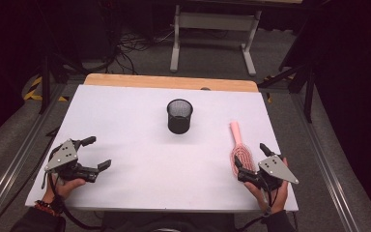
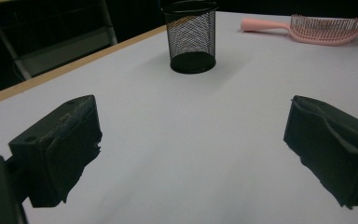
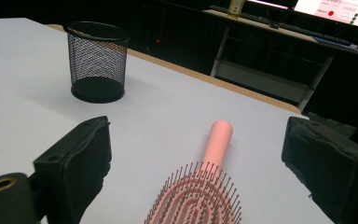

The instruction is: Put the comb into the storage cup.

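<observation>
Our fingers [image 3: 79, 163] on the right gripper [image 1: 251, 162] stand wide apart, one on each side of the pink hairbrush [image 1: 240, 153], with nothing pinched between them. In the right gripper view the brush [image 3: 205, 186] lies bristles up on the white counter [image 1: 140, 164], its head between our fingers and its handle pointing away toward the far edge. Our left gripper [image 1: 96, 152] is spread wide too, holding nothing, resting low near the counter's left front corner, well apart from the brush. A black mesh cup [image 1: 179, 116] stands upright near the middle of the counter, between the two grippers and farther back.
</observation>
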`<action>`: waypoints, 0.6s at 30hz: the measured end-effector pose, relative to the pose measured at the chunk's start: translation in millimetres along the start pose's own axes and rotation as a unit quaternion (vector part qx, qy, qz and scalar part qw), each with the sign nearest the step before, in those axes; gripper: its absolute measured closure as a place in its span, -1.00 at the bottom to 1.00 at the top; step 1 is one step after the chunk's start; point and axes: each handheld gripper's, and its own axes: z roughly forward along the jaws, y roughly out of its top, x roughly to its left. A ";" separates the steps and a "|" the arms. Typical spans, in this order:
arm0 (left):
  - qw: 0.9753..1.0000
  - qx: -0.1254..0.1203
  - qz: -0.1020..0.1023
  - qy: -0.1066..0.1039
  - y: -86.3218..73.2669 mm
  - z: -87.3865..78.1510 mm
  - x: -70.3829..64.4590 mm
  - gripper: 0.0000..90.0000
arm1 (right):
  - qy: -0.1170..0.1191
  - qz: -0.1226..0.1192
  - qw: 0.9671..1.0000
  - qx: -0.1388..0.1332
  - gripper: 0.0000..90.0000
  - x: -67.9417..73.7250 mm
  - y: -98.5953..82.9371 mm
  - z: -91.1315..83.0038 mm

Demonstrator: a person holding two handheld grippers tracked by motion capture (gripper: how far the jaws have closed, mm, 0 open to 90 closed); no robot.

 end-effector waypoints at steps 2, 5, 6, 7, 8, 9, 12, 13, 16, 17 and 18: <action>1.000 -0.001 0.001 -0.001 0.0 0.5 -1.0 -0.90 | 0.000 -0.002 1.000 0.002 -0.80 0.4 0.0 0.4; 1.000 0.000 0.004 -0.001 0.4 0.4 -1.9 -0.90 | 0.001 0.000 1.000 0.004 -0.79 1.0 0.6 0.7; 1.000 0.000 0.003 -0.002 0.2 0.4 -2.0 -0.90 | -0.002 0.000 1.000 0.005 -0.79 1.2 1.2 0.6; 1.000 0.002 0.003 -0.002 -0.1 0.5 -2.0 -0.90 | -0.001 0.003 1.000 0.004 -0.79 0.9 1.8 0.7; 1.000 0.002 0.004 -0.003 -0.4 0.5 -1.7 -0.90 | 0.001 0.008 1.000 0.004 -0.79 0.5 2.1 1.6; 1.000 0.003 0.003 -0.003 -0.5 0.5 -1.5 -0.90 | 0.001 0.009 1.000 0.009 -0.79 0.1 2.6 3.2; 1.000 0.006 0.004 -0.005 -1.2 1.2 -1.8 -0.89 | -0.004 0.013 1.000 0.026 -0.78 -4.0 5.7 9.4; 1.000 0.007 0.004 -0.006 -1.5 1.8 -1.8 -0.89 | -0.004 0.013 1.000 0.026 -0.78 -4.0 5.7 9.4; 1.000 0.015 0.008 -0.009 -2.1 3.2 -4.3 -0.89 | -0.011 0.032 0.998 0.046 -0.73 -12.2 13.1 14.7; 1.000 0.016 0.009 -0.009 -1.9 3.3 -4.9 -0.89 | -0.011 0.045 0.997 0.069 -0.73 -17.4 17.4 19.2; 1.000 0.017 0.012 -0.008 -1.6 3.8 -5.9 -0.89 | -0.008 0.054 0.995 0.080 -0.73 -20.0 19.2 21.8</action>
